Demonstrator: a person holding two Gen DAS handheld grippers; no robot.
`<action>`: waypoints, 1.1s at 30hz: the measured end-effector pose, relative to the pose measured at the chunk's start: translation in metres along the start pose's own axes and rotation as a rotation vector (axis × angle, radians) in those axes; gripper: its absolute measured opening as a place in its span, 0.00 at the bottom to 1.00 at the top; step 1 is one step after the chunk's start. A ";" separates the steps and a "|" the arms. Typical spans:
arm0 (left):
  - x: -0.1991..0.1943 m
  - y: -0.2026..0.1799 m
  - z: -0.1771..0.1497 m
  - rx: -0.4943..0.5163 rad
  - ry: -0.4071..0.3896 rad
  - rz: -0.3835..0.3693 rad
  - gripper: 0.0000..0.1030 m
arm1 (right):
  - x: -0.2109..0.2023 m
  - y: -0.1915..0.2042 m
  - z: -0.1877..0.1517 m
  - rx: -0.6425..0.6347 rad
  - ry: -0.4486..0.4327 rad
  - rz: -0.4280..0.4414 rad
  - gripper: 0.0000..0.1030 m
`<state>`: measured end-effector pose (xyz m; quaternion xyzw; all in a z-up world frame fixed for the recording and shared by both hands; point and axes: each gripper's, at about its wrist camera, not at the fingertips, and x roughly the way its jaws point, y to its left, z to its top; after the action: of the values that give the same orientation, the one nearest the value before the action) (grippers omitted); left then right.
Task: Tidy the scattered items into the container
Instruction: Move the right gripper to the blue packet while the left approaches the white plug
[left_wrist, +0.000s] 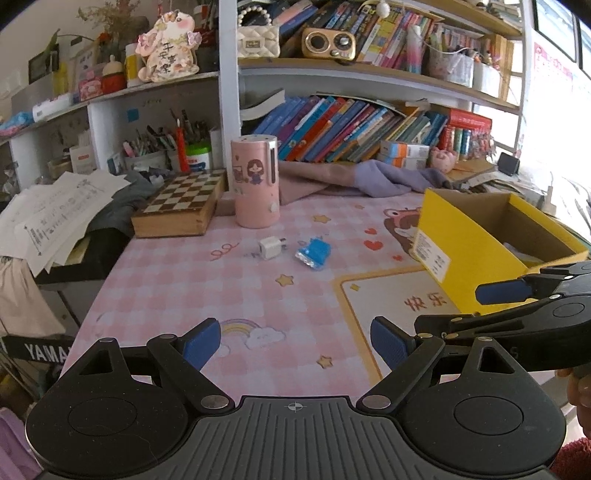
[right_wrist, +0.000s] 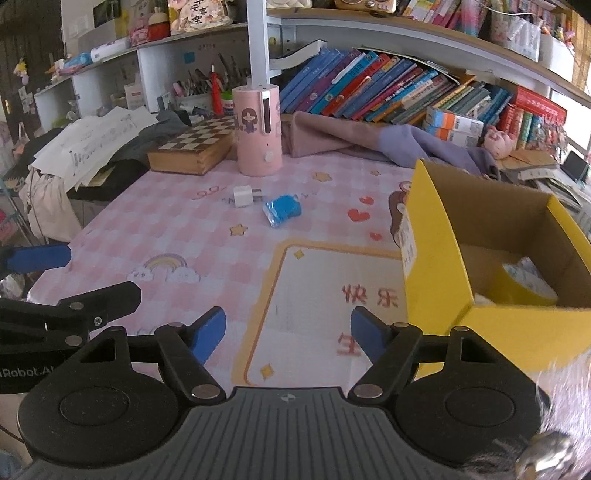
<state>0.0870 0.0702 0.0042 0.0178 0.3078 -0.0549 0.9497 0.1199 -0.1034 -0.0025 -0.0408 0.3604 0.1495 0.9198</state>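
Down close, the left gripper (left_wrist: 295, 341) has its two blue fingers (left_wrist: 202, 345) spread wide apart, and there is nothing between them, only the pink checked mat (left_wrist: 184, 280) underneath. The right gripper (right_wrist: 288, 334) also has its jaws apart with nothing between them, a bit less wide than the left one, and they sit over the pale panel (right_wrist: 317, 314) with red writing on the mat. The two grippers are side by side, and each one shows at the edge of the other's view. Just to the right of the right gripper is the yellow box (right_wrist: 436, 288), which is open at the top and brown inside. A roll of yellow tape (right_wrist: 524, 284) lies in the bottom of it with something pale that is hard to make out. Farther out on the mat, well away from both grippers, sit two small things near each other but not touching: a white plug (left_wrist: 269, 248) on the left and a blue packet (left_wrist: 314, 254) on the right. Behind them stands a tall pink cup (left_wrist: 255, 181) with a cartoon girl on it. Left of the cup is a wooden chess box (left_wrist: 177, 206), and beyond that a pile of papers (left_wrist: 59, 214). A purple cloth (left_wrist: 369, 177) lies bunched up at the back of the table. Behind everything are shelves full of leaning books (left_wrist: 351, 129).
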 end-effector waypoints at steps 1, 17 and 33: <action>0.003 0.001 0.002 -0.003 0.005 0.004 0.88 | 0.004 0.000 0.003 -0.002 0.004 0.003 0.72; 0.054 0.022 0.030 -0.052 0.019 0.054 0.88 | 0.062 -0.011 0.050 -0.021 0.035 0.042 0.72; 0.127 0.042 0.052 -0.064 0.075 0.116 0.88 | 0.147 -0.025 0.106 -0.018 0.082 0.068 0.72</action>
<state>0.2240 0.0962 -0.0281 0.0072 0.3432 0.0111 0.9392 0.2991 -0.0719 -0.0245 -0.0427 0.3975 0.1823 0.8983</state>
